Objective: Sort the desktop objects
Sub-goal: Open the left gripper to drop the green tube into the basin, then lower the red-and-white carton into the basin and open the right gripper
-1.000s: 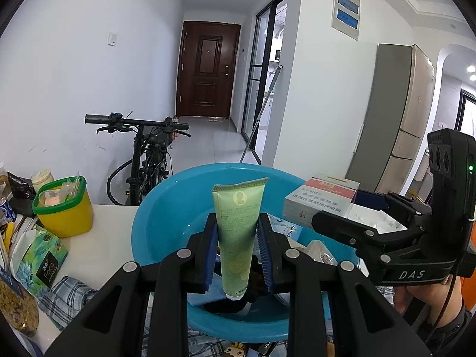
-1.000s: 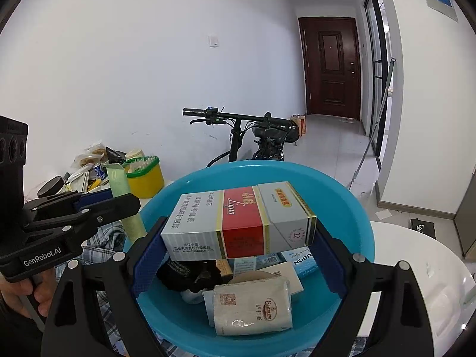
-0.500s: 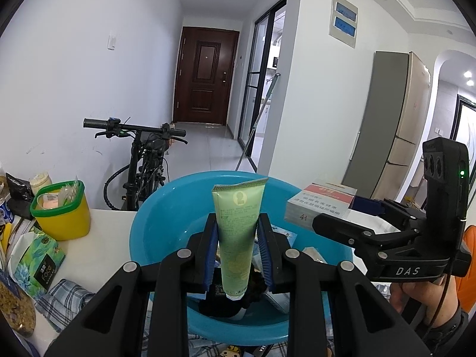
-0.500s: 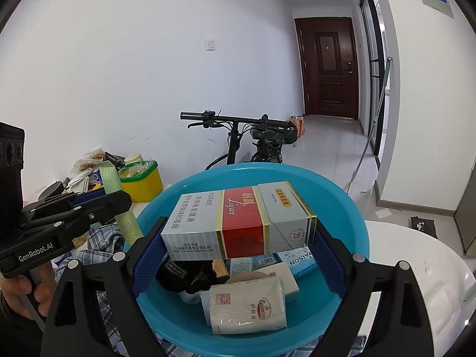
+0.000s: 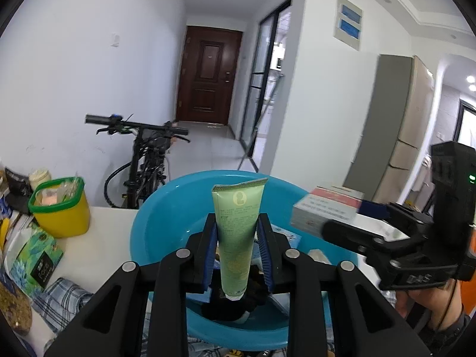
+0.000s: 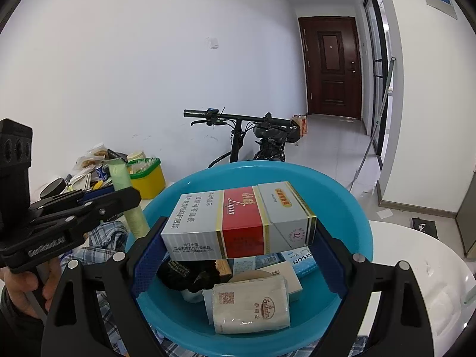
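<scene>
Round blue plastic basin (image 6: 351, 208) on white table (image 6: 416, 255), already holding packets. Right gripper (image 6: 238, 244) clamped on long grey-and-red carton (image 6: 238, 220) above it; left gripper (image 5: 238, 238) clamped on upright pale green tube (image 5: 238, 232). Best lower each well inside the rim before releasing, carton flat.

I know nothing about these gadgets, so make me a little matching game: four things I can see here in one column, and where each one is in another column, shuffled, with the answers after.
Things:
1. green tube
2. cigarette carton
3. tissue pack
4. yellow tub

Places:
A. lying inside the blue basin
B. clamped in the right gripper, above the basin
C. standing on the white table, left of the basin
D. clamped upright in the left gripper

Pairs: 1-D, 2-B, 3-A, 4-C
</scene>
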Tool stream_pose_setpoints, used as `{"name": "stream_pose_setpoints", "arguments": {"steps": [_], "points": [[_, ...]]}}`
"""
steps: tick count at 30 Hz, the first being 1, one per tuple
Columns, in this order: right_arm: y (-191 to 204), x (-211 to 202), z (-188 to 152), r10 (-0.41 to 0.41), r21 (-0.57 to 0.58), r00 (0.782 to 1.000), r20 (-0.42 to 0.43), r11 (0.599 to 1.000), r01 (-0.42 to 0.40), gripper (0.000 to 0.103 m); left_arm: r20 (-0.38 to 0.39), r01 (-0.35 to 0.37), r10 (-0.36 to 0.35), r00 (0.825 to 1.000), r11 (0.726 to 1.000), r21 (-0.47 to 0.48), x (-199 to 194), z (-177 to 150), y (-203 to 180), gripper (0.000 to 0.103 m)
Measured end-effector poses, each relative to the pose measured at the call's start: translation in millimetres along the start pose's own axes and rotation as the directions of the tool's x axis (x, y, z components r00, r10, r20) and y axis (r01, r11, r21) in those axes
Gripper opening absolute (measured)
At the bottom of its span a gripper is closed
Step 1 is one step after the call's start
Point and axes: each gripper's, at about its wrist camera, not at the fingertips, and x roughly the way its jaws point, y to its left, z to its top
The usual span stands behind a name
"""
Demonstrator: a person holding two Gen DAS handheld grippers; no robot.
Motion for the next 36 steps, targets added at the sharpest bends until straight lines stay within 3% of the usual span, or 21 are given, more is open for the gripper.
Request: {"name": "stream_pose_setpoints", "arguments": {"steps": [1,2,4,7,14,36], "points": [[0.4,0.0,-0.2,0.0,-0.001,1.0,0.0,1.0,0.0,0.089,-0.02,-0.047,0.047,0.999,0.999,-0.008,3.8,-0.2,2.8,0.086],[0.6,0.0,-0.4,0.0,-0.001,1.0,0.0,1.0,0.0,0.089,-0.019,-0.105,0.104,0.994,0.994,-0.015,4.3,-0.2,4.5,0.101],[0.7,-0.2,0.0,-0.002,-0.001,1.0,-0.001,1.0,0.002,0.089,0.028,-0.146,0.146,0.989,0.989,-0.021,0.8,0.3,7.3,0.103],[0.1,-1.7,0.1,-0.001,0.002,1.0,0.001,1.0,0.001,0.089,0.05,-0.117,0.119,0.992,0.992,-0.038,-1.8,3.7,12.8,0.103],[-0.5,-1.9,0.0,-0.004,0.002,1.0,-0.001,1.0,0.004,0.089,0.012,-0.114,0.114,0.993,0.993,-0.035,16.7,2.0,17.9,0.103],[-3.8,-1.5,-1.4,-0.016,0.006,1.0,-0.003,1.0,0.016,0.089,0.009,-0.107,0.108,0.994,0.994,-0.015,6.1,-3.8,14.9,0.103]]}}
